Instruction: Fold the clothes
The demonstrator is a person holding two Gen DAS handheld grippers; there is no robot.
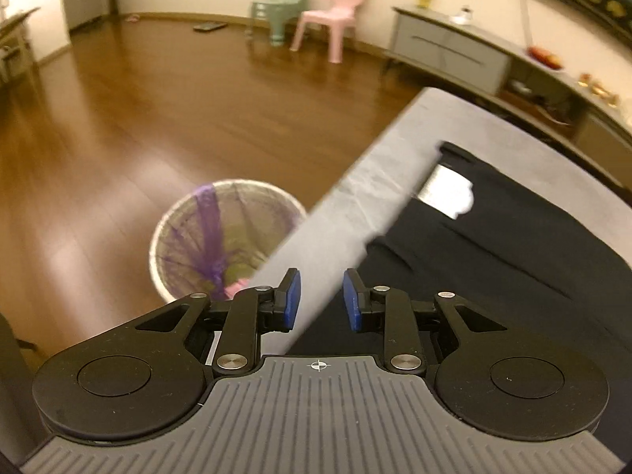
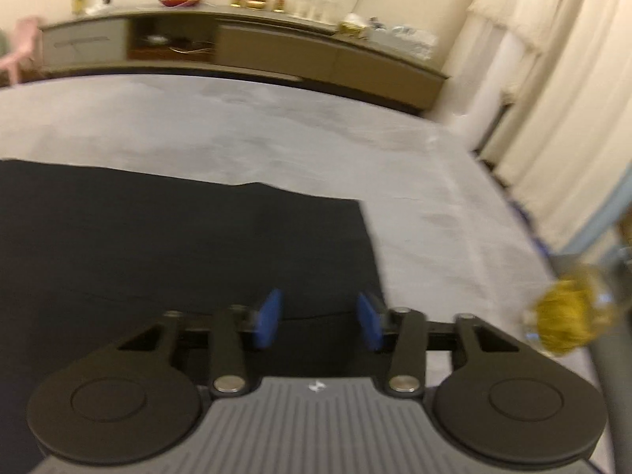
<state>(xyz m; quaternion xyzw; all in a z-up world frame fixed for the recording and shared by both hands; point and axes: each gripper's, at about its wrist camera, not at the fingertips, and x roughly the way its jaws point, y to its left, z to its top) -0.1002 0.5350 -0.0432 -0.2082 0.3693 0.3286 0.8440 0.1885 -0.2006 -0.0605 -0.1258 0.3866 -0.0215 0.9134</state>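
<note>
With both my left gripper [image 1: 322,300] and right gripper [image 2: 320,320] released, jaws apart over the black garment [image 2: 177,237] lying flat on the grey surface [image 2: 276,126], I judge an edge grasp comes next.

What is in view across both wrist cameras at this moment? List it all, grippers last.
garment: one, black, spread flat on the grey surface, white label at its far end
surface: one, grey, under the garment
bin: one, pale with purple liner, on the floor beside the surface
chairs: two, green and pink, by the far wall
sideboard: one, grey-brown, along the wall, small items on top
curtain: cream, right of the surface
floor: brown wood
left gripper: open, blue pads, over the near edge of the surface
right gripper: open, blue pads, over the garment's corner
</note>
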